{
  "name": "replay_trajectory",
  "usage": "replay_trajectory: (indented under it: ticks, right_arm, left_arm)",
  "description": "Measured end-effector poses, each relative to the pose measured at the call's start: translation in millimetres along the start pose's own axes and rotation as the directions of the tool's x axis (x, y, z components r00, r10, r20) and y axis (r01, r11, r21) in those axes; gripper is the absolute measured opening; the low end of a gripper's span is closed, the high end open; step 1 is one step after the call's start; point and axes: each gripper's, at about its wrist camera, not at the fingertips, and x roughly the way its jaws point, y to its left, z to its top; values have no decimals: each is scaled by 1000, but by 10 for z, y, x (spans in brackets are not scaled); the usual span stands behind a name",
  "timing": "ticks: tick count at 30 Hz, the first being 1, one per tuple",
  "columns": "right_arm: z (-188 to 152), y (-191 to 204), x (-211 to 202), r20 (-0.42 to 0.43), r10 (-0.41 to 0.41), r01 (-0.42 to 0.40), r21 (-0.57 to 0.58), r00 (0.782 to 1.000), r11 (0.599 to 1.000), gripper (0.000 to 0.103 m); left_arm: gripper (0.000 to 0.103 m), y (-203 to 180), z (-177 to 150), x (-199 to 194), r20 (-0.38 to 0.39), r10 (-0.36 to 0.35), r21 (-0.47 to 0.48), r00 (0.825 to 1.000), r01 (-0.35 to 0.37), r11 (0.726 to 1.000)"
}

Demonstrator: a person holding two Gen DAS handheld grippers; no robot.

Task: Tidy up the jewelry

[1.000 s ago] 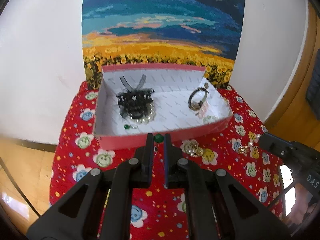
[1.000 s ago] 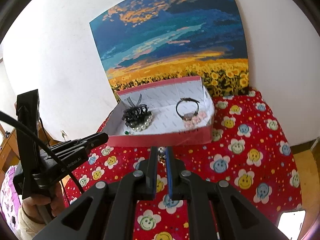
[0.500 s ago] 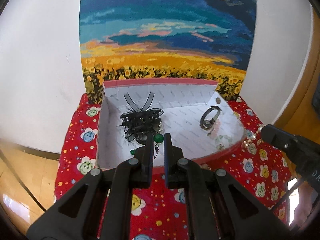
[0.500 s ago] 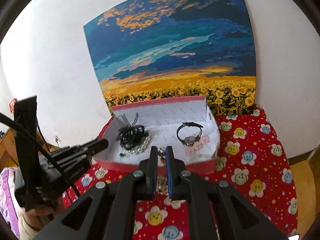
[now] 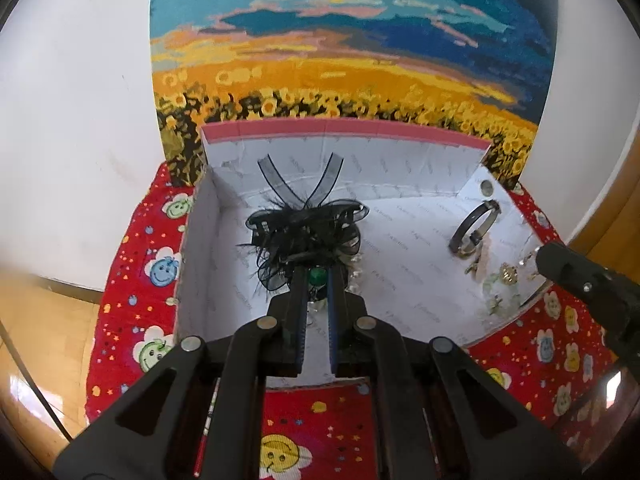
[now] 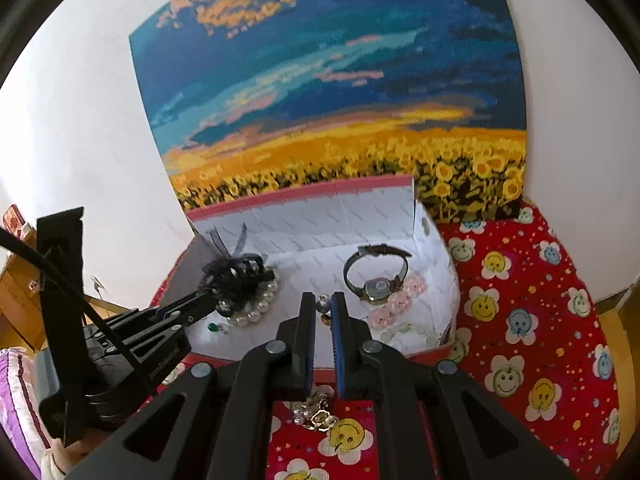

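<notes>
A white-lined box with a pink rim (image 5: 344, 128) (image 6: 300, 196) sits on the red smiley-flower cloth. It holds a black feathered hair ornament (image 5: 304, 232) (image 6: 236, 272) on a pearl bracelet (image 6: 260, 304), a watch (image 5: 474, 228) (image 6: 376, 280) and a pink flower bracelet (image 6: 396, 304). My left gripper (image 5: 318, 276) (image 6: 206, 300) is shut on a green-bead earring (image 5: 318, 276), low over the box floor beside the hair ornament. My right gripper (image 6: 322, 304) (image 5: 544, 256) is shut on a grey pearl earring (image 6: 321, 303), over the box's near right part.
A second green earring (image 6: 214, 326) lies on the box floor by the pearls. A gold and pearl piece (image 6: 316, 412) lies on the cloth in front of the box. A sunflower painting (image 5: 352, 40) leans on the white wall behind. Wooden floor surrounds the round table.
Both grippers have moved forward from over the cloth to over the box's inside, each still carrying its earring. The left one has also sunk a little.
</notes>
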Motion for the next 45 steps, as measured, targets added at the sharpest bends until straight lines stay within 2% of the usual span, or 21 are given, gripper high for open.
replay_trajectory:
  ticks: [14, 16, 17, 18, 19, 20, 23, 32, 45]
  right_arm:
    - [-83, -23, 288, -38, -24, 24, 4, 999, 1000, 10]
    - [-83, -36, 292, -44, -14, 15, 14, 999, 1000, 10]
    - [-83, -46, 291, -48, -3, 5, 24, 999, 1000, 12]
    - [-81, -56, 288, -51, 6, -4, 35, 999, 999, 19]
    - [-79, -63, 280, -50, 11, -9, 42, 999, 999, 25]
    - [-77, -71, 263, -45, 19, -16, 51, 999, 999, 27]
    - [-72, -67, 212, -37, 29, -27, 57, 999, 998, 27]
    - [-101, -42, -44, -12, 54, -53, 59, 998, 997, 28]
    - [-361, 12, -373, -20, 67, -65, 57, 998, 996, 35]
  left_arm:
    - [3, 93, -44, 103, -35, -8, -43, 999, 6, 999]
    - [9, 119, -38, 97, -39, -19, -66, 999, 17, 998]
    - [18, 128, -32, 100, -39, -18, -74, 999, 15, 997]
    - [27, 140, -32, 90, -36, -10, -83, 999, 7, 997]
    - [31, 146, -34, 74, -30, -2, -87, 1000, -1, 996]
    - [36, 148, -32, 64, -25, 4, -88, 1000, -6, 996]
    - [43, 148, -19, 40, -21, -2, -96, 1000, 0, 995]
    - [46, 68, -47, -190, -2, -3, -92, 1000, 3, 996]
    - [49, 51, -309, -633, 14, 8, -104, 1000, -7, 995]
